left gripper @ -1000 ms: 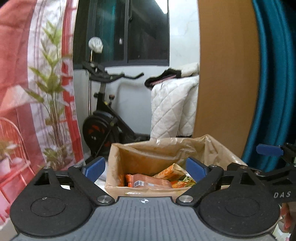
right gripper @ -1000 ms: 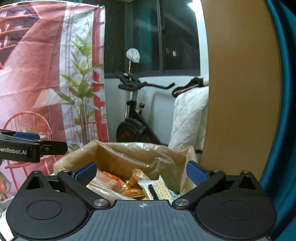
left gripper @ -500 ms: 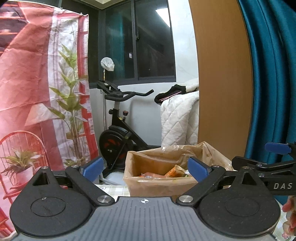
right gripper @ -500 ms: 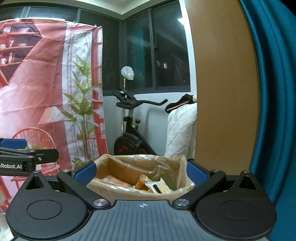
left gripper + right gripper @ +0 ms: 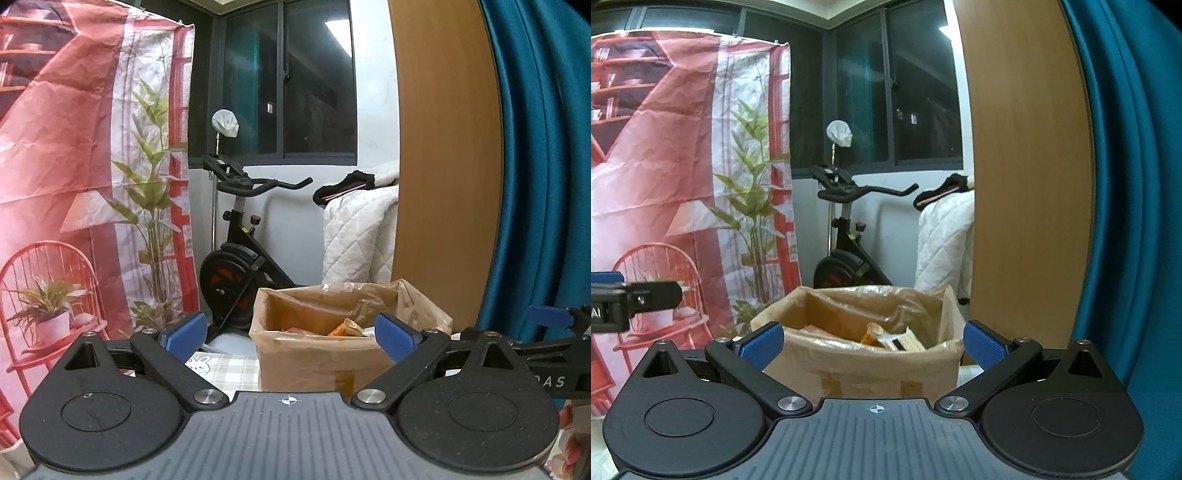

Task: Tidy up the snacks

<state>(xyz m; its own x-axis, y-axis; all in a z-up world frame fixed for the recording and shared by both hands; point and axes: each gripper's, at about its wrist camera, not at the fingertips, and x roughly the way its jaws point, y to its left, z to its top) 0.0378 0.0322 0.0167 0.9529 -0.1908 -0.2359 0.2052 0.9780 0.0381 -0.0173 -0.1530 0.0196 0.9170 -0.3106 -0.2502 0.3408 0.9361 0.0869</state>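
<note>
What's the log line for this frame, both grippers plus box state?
left gripper: open, empty | right gripper: open, empty | cardboard box: on table ahead, plastic-lined, snack packets inside | contact: none

Snack packets (image 5: 886, 338) lie in a box (image 5: 864, 373) on the table; an exercise bike (image 5: 849, 254) stands behind it.

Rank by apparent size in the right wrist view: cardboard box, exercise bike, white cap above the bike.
1. Exercise bike, though it stands farther off.
2. Cardboard box, close behind; nearness inflates it, so this order is unsure.
3. White cap, clearly smallest.
</note>
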